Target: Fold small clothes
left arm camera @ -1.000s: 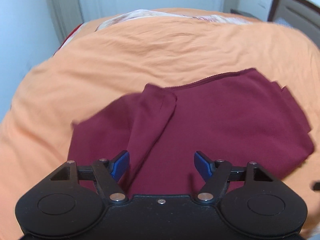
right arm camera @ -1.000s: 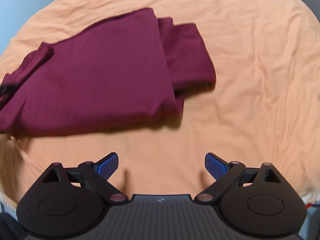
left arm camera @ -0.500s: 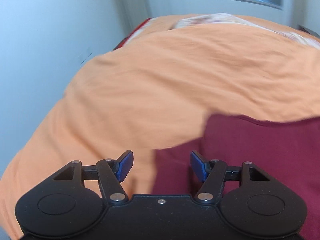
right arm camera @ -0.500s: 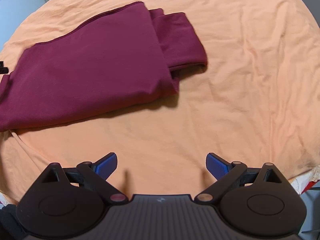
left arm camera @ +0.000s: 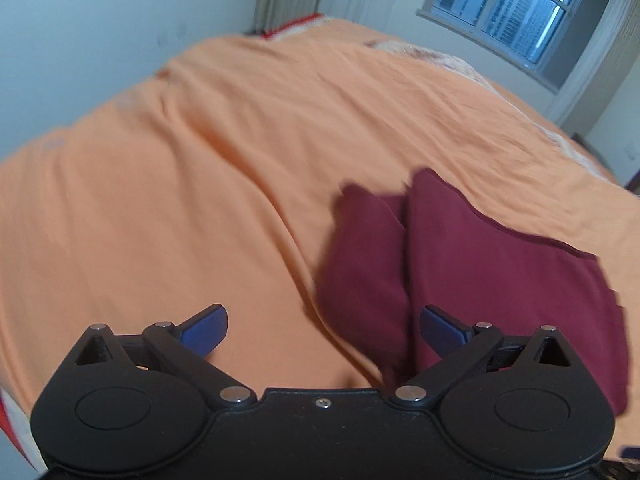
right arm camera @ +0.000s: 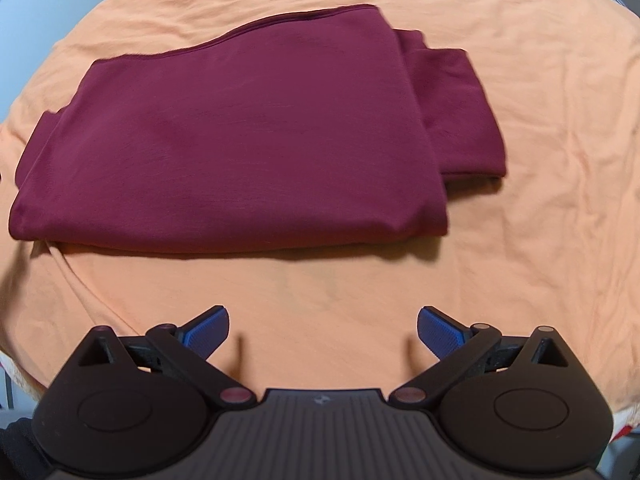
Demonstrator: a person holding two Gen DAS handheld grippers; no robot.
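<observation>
The scene is a bedroom with pale walls, a window [left arm camera: 516, 12] at the far side, and a bed covered by a wrinkled orange cotton sheet [right arm camera: 540, 120]. On this sheet lies the dark red, soft knit garment [right arm camera: 248, 140]. It is folded into a thick, roughly rectangular packet, and a narrower folded part sticks out from under its right edge.

One second ago the left gripper [left arm camera: 323, 330] was directly over the garment, with red cloth between its blue pads. Now it has turned away to the left, and mostly bare sheet lies between its fingers; the garment's left end is just beside its right pad. Its jaws stand wide apart and hold nothing. The right gripper [right arm camera: 323, 330] is over the bare sheet in front of the garment, near its front fold but apart from it, also with jaws wide and empty. In its view the garment now looks flatter and closer than before.

I judge that a fold has just been finished and the cloth released. The packet seems almost done; what remains is perhaps one more fold, or to tuck the part that sticks out at the right.
</observation>
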